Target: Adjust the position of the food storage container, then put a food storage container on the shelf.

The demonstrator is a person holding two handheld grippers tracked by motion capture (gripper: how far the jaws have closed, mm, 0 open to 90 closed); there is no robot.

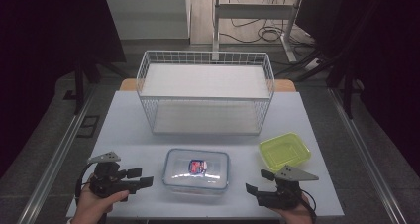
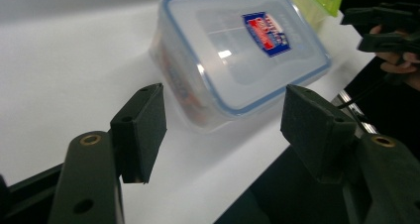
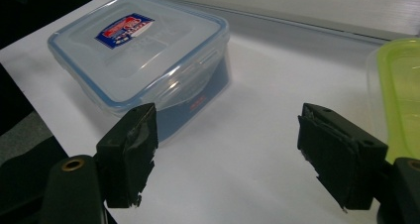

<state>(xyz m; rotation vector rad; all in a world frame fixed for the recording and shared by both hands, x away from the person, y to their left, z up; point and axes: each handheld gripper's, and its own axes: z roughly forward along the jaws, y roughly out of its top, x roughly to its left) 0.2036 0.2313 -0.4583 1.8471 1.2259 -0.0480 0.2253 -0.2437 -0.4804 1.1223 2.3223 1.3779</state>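
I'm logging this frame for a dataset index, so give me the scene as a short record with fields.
setting: white table, person's side at the bottom of the high view
centre front: clear lidded container with blue seal and a red-blue label
right of it: green container
behind: white wire rack, two shelves, nothing on them
left gripper: open, nothing between the jaws, left of the clear container
right gripper: open, nothing between the jaws, right of the clear container

Black left gripper (image 1: 140, 177), right gripper (image 1: 257, 182), grey plates, cables
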